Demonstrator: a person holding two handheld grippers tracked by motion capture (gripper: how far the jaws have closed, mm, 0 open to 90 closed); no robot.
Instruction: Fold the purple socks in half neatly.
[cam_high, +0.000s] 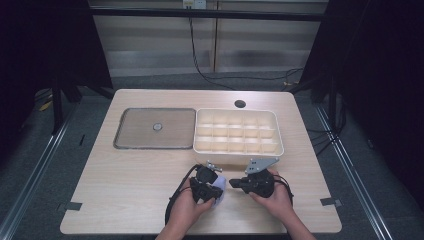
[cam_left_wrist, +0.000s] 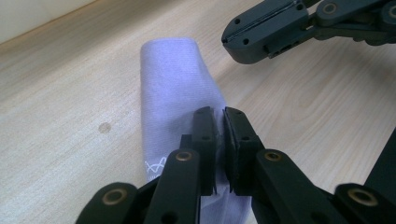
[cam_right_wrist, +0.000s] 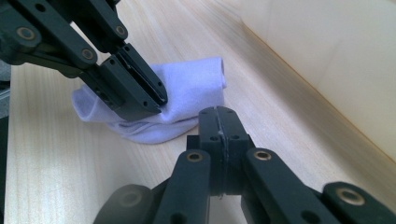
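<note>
Nearest the high camera, two forearms come in from the bottom edge, each hand wrapped round a black gripper at the front of the wooden bench (cam_high: 130, 200). The left gripper (cam_high: 216, 196) sits just left of the right gripper (cam_high: 233, 183), their tips close together over a small pale lilac sock (cam_high: 220, 192).

In the left gripper view, the left fingers (cam_left_wrist: 205, 135) pinch a fold of the sock (cam_left_wrist: 175, 88) between them, with only the thickness of the cloth in the gap; no earlier frame is at hand, so nothing more is said of that grip than that the pads press on the fabric. The sock lies lengthwise away from the fingers, folded over, a small white mark near its near end. Beyond it, the other gripper hangs just above the wood, off the cloth.

In the right gripper view, the right fingers (cam_right_wrist: 233, 126) are pressed flat together with nothing between them, just beside the sock (cam_right_wrist: 196, 88) but not touching it.

Farther back, the cream compartment tray (cam_high: 239, 152) stands just behind the hands, its cells bare. To its left, touching its side, lies a flat grey lid (cam_high: 145, 130) with a small round knob (cam_high: 157, 127) at its middle. A dark round hole (cam_high: 240, 104) marks the bench behind the tray.
</note>
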